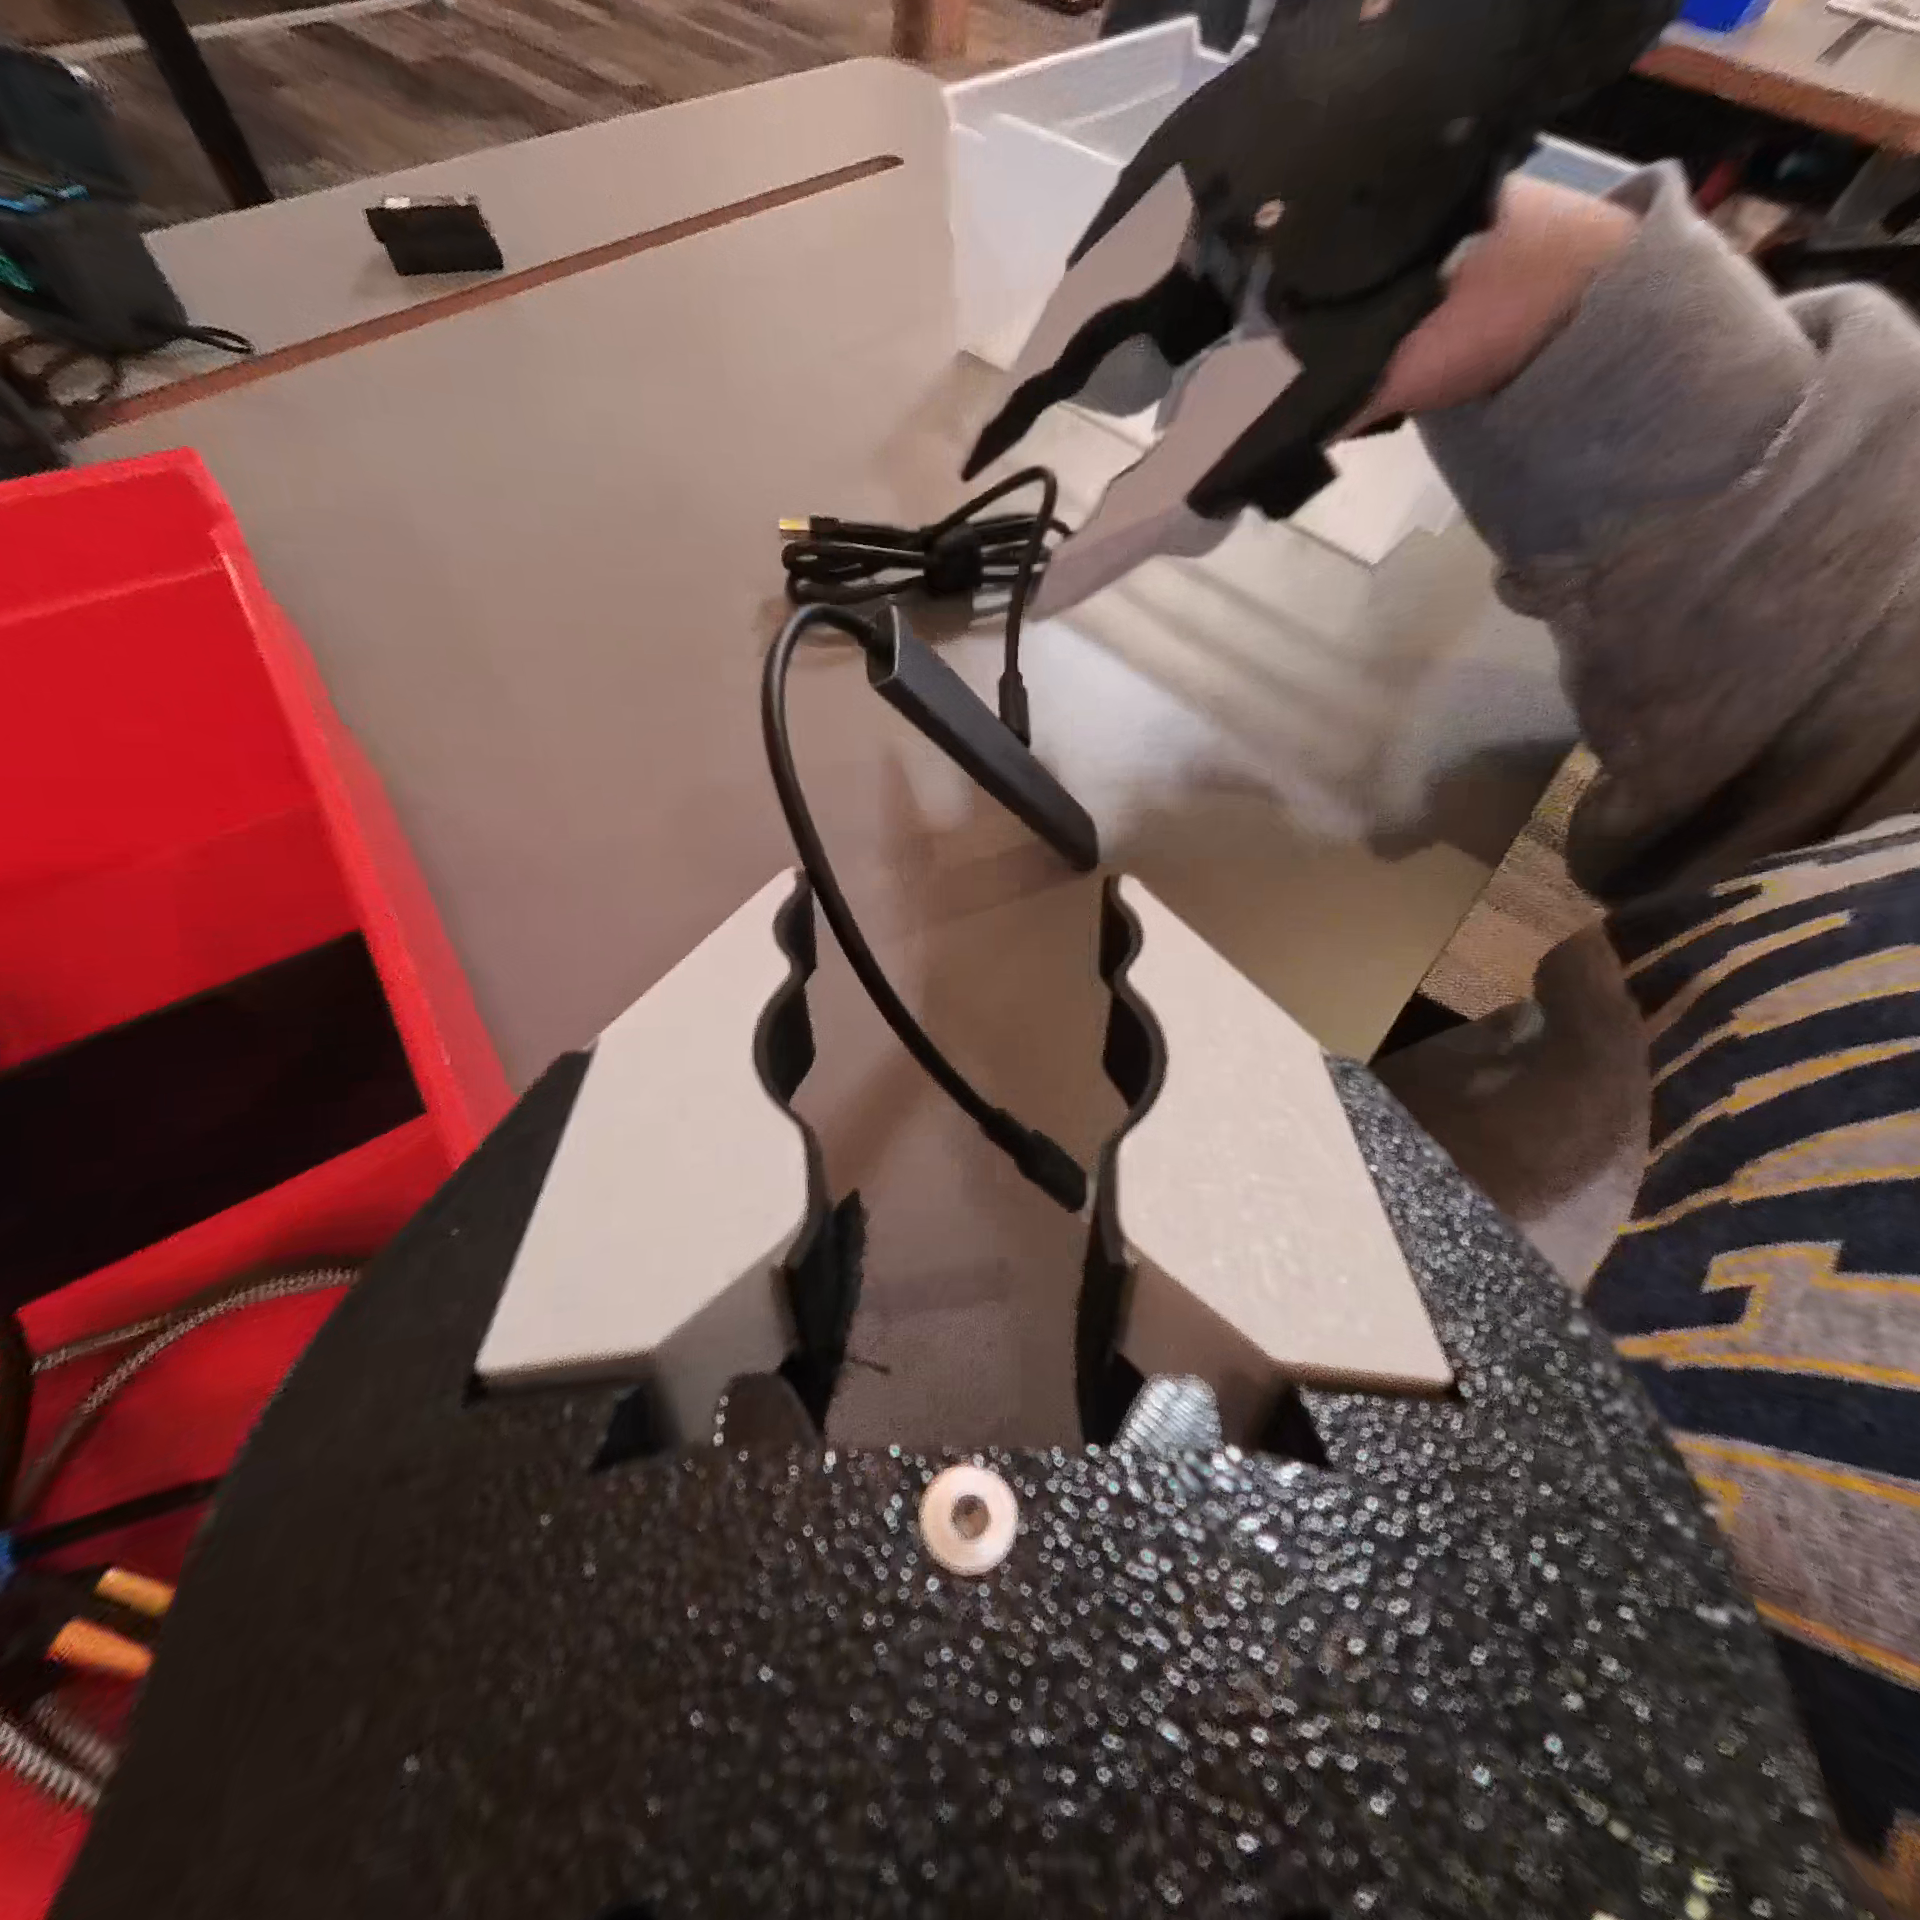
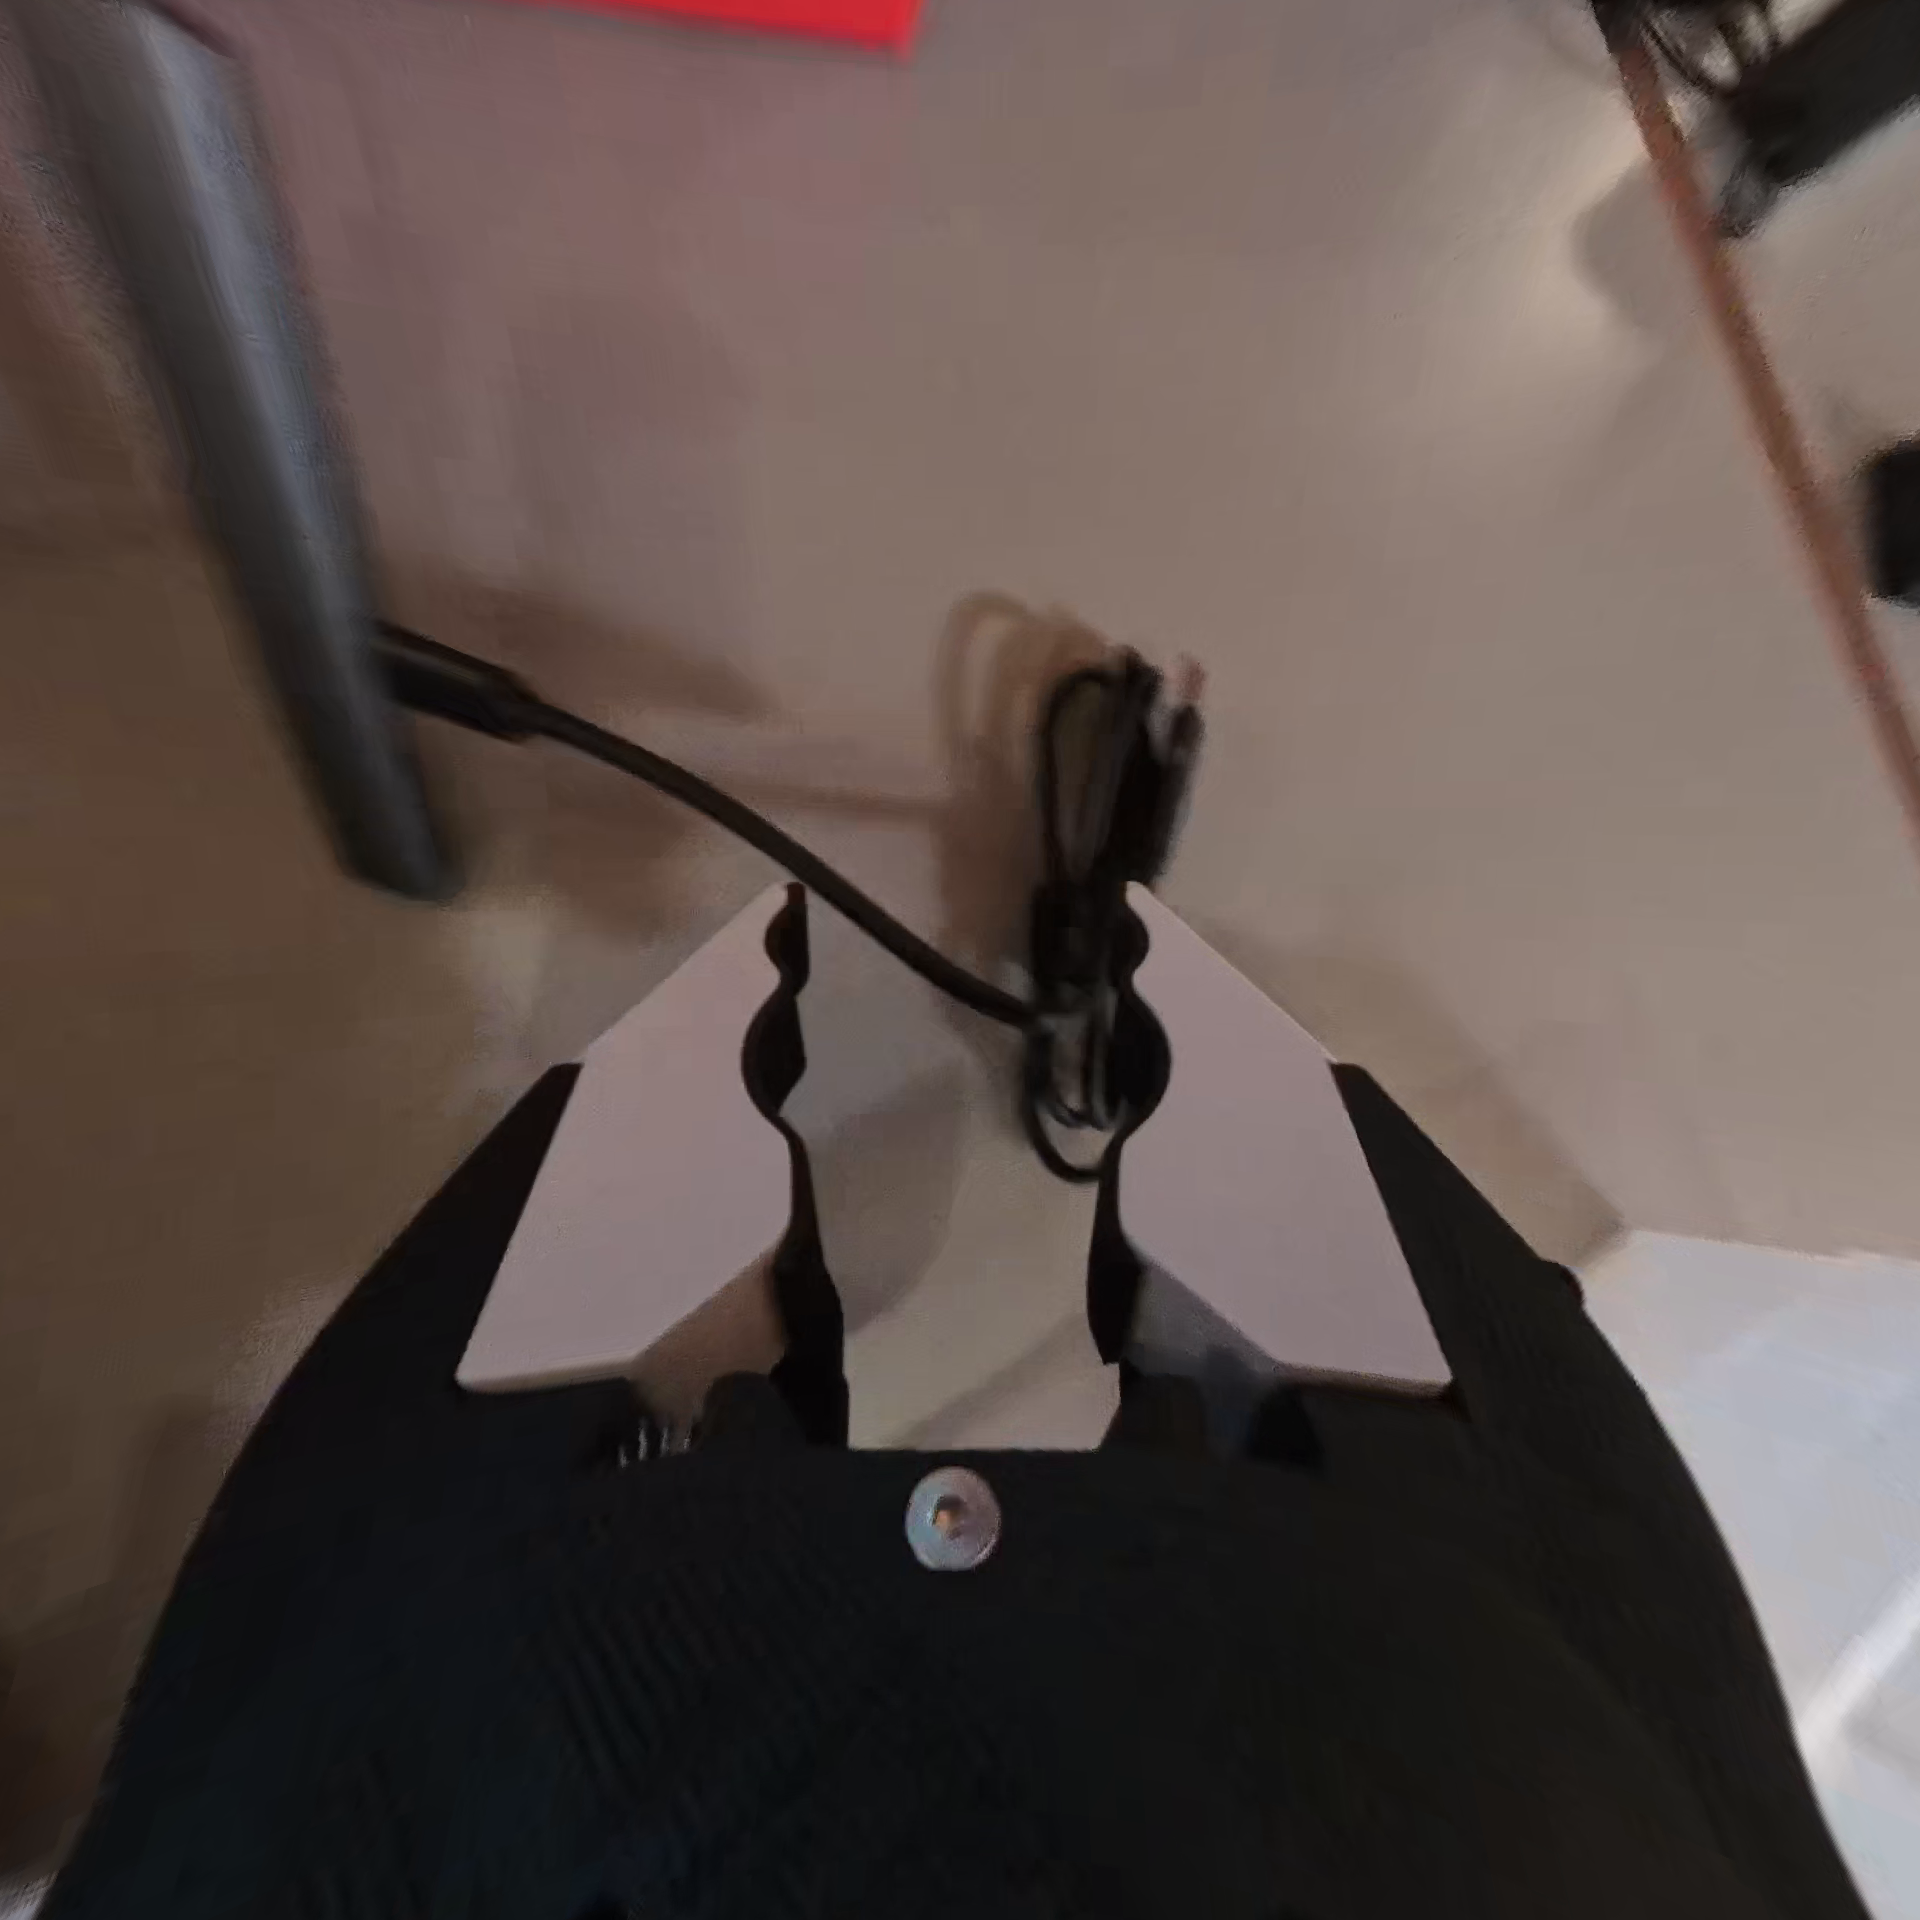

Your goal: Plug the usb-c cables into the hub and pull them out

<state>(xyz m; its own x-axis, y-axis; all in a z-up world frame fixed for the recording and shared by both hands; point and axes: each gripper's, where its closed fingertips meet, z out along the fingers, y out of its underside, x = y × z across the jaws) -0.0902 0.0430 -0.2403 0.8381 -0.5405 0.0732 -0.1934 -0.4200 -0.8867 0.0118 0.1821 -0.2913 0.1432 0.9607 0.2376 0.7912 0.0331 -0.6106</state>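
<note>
Left gripper [image 1: 951,1039] with jaws apart, nothing clamped; the hub's own pigtail cable [image 1: 831,914] loops through the gap between the fingers, its plug end lying close against the right finger's inner face. Right gripper [image 2: 961,1049], jaws likewise apart and empty, hangs over the bundled usb-c cable [image 2: 1091,935]. The hub [image 1: 977,748], a slim dark grey bar, lies near the middle of the white worktop [image 1: 520,582], pointing toward the far right corner; the bundle sits just beyond its far end, toward the worktop's far edge. One lead from the bundle appears plugged into the hub's side. Risks, as judged: the bundle is tied, so a grab at it may lift the whole coil and drag the light hub along; pulling a plug with the hub unheld would slide it rather than free it; closing the left gripper now would likely pinch the pigtail, not the hub. Hard to read: the right wrist view is smeared by motion, so the ports and the seating of the plug cannot be confirmed. Red bin [image 1: 187,831] at the worktop's left edge is cut off.
</note>
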